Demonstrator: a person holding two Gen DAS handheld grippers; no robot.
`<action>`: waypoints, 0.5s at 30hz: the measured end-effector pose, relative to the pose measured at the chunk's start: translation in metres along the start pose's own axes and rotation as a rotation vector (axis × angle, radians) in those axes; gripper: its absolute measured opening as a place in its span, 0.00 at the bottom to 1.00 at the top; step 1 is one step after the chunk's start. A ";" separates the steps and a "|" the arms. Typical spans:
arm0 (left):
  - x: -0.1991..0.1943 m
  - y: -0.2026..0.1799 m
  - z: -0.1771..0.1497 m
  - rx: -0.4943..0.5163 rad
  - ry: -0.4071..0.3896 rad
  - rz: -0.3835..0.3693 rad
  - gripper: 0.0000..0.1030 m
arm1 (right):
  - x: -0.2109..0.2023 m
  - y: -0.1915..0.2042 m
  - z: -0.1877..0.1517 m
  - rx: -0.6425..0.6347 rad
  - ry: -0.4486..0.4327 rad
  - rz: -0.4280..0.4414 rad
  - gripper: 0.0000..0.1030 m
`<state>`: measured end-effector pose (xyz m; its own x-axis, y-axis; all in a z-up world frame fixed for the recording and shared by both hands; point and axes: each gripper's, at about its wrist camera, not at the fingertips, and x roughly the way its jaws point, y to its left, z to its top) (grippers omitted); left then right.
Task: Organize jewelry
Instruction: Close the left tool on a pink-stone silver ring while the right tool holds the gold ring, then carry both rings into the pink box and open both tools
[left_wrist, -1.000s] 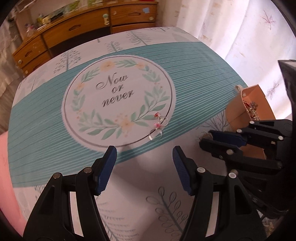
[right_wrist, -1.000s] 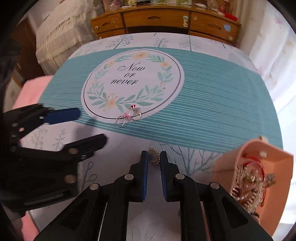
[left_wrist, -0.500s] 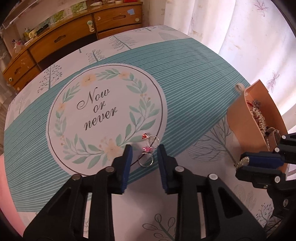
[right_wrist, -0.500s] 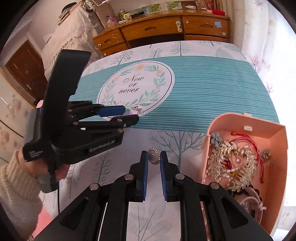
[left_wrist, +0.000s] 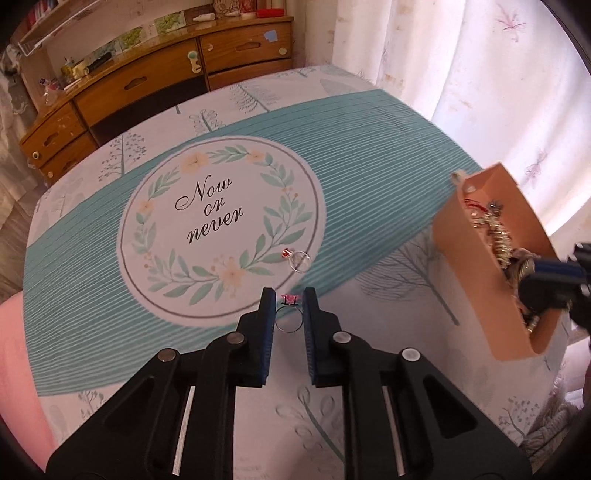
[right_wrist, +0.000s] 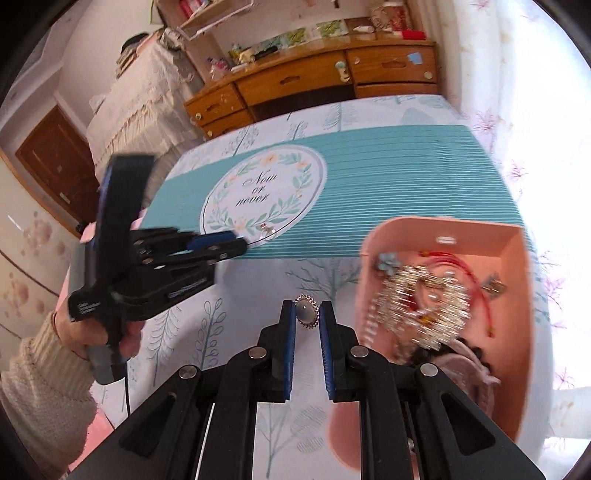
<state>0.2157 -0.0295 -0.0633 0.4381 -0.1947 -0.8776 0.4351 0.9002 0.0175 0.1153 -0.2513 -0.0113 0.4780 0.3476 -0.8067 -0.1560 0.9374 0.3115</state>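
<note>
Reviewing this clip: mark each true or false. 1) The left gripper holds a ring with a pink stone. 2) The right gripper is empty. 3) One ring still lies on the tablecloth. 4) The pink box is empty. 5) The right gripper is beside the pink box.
1) True: the left gripper, whose jaws have just been closing, pinches the pink-stone ring.
2) False: the right gripper is shut on an oval pale-stone ring.
3) True: a red-stone ring lies on the tablecloth.
4) False: the pink box holds a heap of jewelry.
5) True.
</note>
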 end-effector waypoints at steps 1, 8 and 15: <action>-0.010 -0.004 -0.002 0.005 -0.005 -0.005 0.12 | -0.008 -0.007 -0.002 0.013 -0.010 -0.005 0.12; -0.072 -0.055 0.001 0.075 -0.075 -0.066 0.12 | -0.066 -0.058 -0.014 0.097 -0.095 -0.073 0.12; -0.097 -0.128 0.031 0.140 -0.142 -0.158 0.12 | -0.096 -0.100 -0.033 0.171 -0.130 -0.119 0.12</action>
<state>0.1419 -0.1378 0.0344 0.4581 -0.3906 -0.7985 0.6071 0.7936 -0.0399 0.0561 -0.3782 0.0183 0.5936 0.2187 -0.7745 0.0512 0.9502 0.3075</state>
